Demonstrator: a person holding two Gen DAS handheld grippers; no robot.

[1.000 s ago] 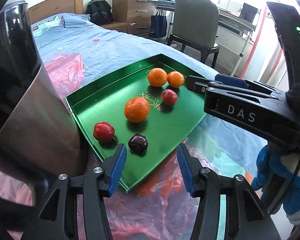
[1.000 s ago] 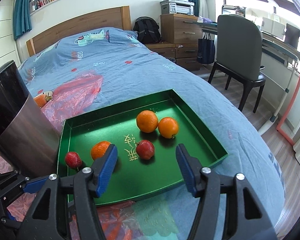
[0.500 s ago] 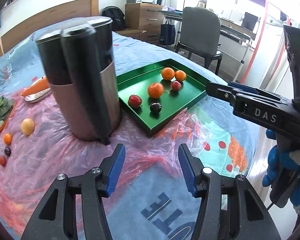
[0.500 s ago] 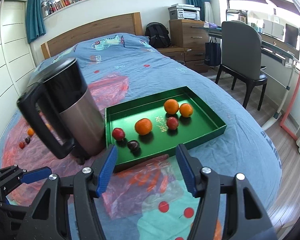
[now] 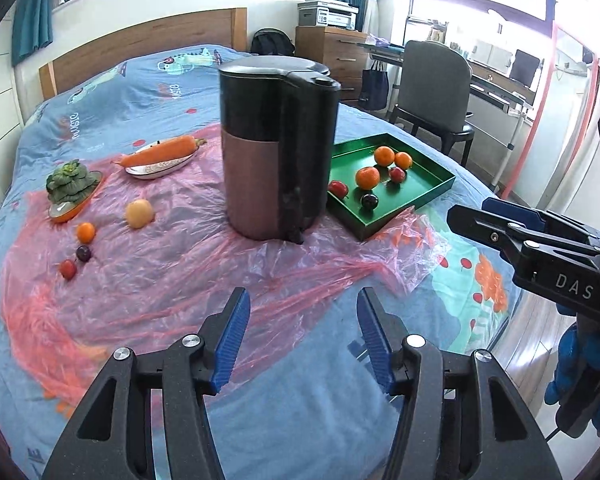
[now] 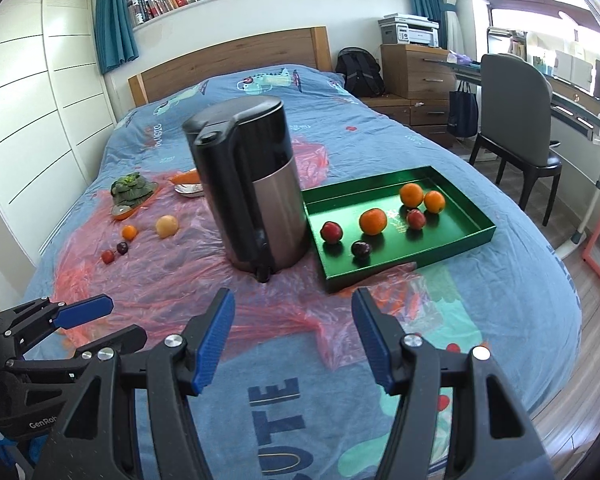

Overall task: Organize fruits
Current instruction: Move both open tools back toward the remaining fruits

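Room: bedroom with a blue bed (image 6: pixel 380 128), wooden headboard at upper centre, book shelf along the top, desk and chair (image 6: pixel 512 128) at the right edge.
Cover: pink plastic sheet (image 6: pixel 172 280) lay over the middle of the bed, under the kettle and under the near edge of the tray.
Kettle: black and steel kettle (image 6: pixel 256 188) stood upright at frame centre, just left of the tray, handle toward the camera in the right wrist view.
Tray: green tray (image 6: pixel 468 236) sat right of centre, holding six fruits: two oranges (image 6: pixel 412 195) touching at its far end, a larger orange (image 6: pixel 373 221) mid-tray, a red fruit (image 6: pixel 416 219) beside it, another red fruit (image 6: pixel 331 232) at the left side, a dark plum (image 6: pixel 360 249) near the front wall.
Loose fruit: at left on the sheet lay a yellow fruit (image 6: pixel 167 226), a small orange (image 6: pixel 129 232), a dark fruit (image 6: pixel 122 247) and a red one (image 6: pixel 107 256), well apart from the tray.
Vegetables: greens (image 6: pixel 131 190) on a dish at left; a carrot (image 5: pixel 160 152) on a white dish behind the kettle.
Left gripper (image 5: pixel 302 336): at the bottom of its own view, above the bedspread; jaws apart, nothing between the blue pads.
Right gripper (image 6: pixel 294 340): at bottom centre of its own view; jaws spread wide, empty.
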